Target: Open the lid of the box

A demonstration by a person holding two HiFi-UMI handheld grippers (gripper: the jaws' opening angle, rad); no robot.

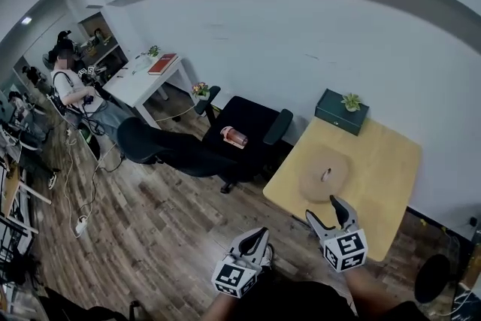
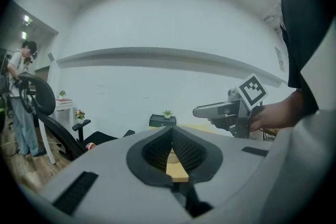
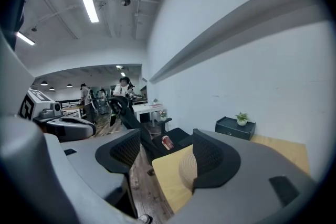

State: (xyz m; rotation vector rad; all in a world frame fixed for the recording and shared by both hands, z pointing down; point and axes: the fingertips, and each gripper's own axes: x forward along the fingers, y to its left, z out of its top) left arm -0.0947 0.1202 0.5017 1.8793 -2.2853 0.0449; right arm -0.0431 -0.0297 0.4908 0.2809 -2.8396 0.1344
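The box [image 1: 341, 112] is dark green with its lid down and stands at the far corner of the wooden table [image 1: 383, 162], with a small potted plant [image 1: 351, 101] on top. A round woven mat [image 1: 325, 174] lies mid-table. My right gripper [image 1: 323, 208] hovers open over the table's near edge, well short of the box. In the right gripper view the box [image 3: 235, 127] shows far beyond the open right gripper [image 3: 165, 152], which holds nothing. My left gripper [image 1: 262, 234] hangs off the table's left with its tips together. In the left gripper view this gripper [image 2: 171, 131] is shut and empty, with the box [image 2: 161, 120] far ahead.
A black office chair [image 1: 252, 124] with a pink cup [image 1: 234, 137] on its seat stands left of the table, and another chair [image 1: 158, 146] stands beside it. A white desk [image 1: 143, 83] and a seated person [image 1: 71, 86] are at far left. Cables trail over the wooden floor [image 1: 150, 222].
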